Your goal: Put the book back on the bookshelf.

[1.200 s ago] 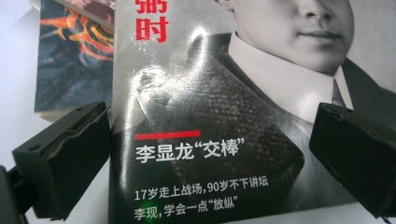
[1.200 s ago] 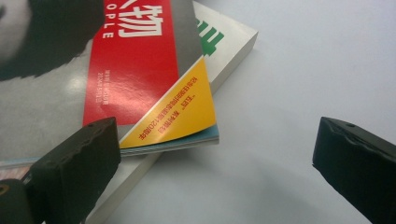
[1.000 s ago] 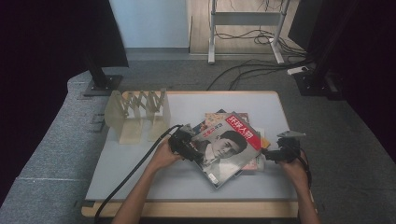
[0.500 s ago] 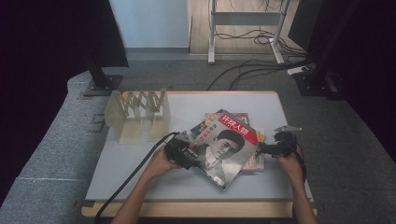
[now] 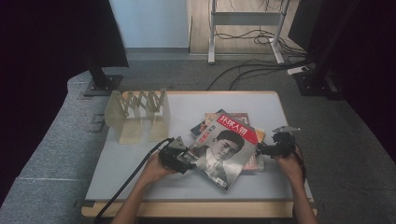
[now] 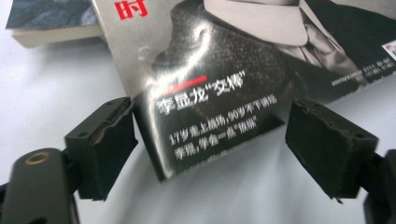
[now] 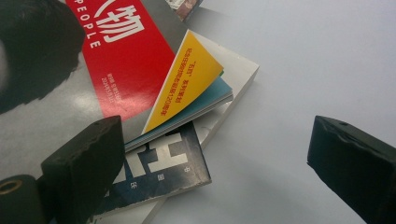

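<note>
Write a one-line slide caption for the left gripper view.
Open hand-held gripper frames the corner of a glossy magazine lying on a white table.

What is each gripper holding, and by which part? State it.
Nothing is held. The left gripper stands open around the top magazine's corner; the right gripper is open beside the stack.

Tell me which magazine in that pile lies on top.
The magazine with the red title band and a suited man's portrait tops the pile; the others peek out beneath it. The left claw sits at its near corner.
</note>
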### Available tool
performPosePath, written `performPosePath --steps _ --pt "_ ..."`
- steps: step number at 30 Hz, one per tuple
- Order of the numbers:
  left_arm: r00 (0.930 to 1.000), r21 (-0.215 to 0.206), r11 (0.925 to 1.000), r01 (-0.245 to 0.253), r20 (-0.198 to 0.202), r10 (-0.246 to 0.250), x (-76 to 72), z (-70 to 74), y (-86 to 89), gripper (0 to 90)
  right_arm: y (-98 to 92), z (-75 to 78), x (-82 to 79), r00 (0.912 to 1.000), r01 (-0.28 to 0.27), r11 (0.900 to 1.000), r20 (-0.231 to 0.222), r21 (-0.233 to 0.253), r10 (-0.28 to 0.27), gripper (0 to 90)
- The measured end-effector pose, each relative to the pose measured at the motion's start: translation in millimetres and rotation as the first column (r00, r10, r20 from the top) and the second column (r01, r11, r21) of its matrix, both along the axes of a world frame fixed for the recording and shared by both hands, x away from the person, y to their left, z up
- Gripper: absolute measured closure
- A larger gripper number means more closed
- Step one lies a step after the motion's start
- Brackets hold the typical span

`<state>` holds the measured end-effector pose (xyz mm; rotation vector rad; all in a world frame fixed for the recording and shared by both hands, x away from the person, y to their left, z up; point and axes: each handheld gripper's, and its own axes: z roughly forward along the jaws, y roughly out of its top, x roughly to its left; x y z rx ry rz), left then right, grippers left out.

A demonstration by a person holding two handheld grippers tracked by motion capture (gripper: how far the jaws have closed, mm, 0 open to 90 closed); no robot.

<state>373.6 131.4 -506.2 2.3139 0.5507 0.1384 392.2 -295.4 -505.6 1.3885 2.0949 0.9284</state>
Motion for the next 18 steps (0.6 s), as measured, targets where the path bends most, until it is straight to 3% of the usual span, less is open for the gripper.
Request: performPosePath --steps 8,12,15,18 --pt "0.9999 -0.010 0.9999 -0.006 0.012 0.006 -5.3 -2.6 15.5 31.6 2.1 -1.2 -6.0 0.9998 -0.021 1.000 -0.007 -0.003 0.021 4.2" --pt "0.9990 -0.003 0.9999 -0.017 0.041 0.017 -8.8 -2.5 21.4 42.1 4.0 -1.7 -8.6 0.9996 -0.028 1.000 -0.006 -0.001 0.028 4.4" --pt "0.9988 -0.017 0.9993 -0.035 0.034 0.035 -8.3 -3.0 24.8 51.9 4.1 -1.8 -8.1 0.9996 -0.027 1.000 -0.008 0.000 0.027 4.1" --pt "0.9987 -0.005 0.9995 -0.032 0.040 0.032 -9.1 -4.1 23.2 53.1 3.9 -1.8 -7.0 0.9996 -0.026 1.000 -0.008 0.001 0.026 4.1"
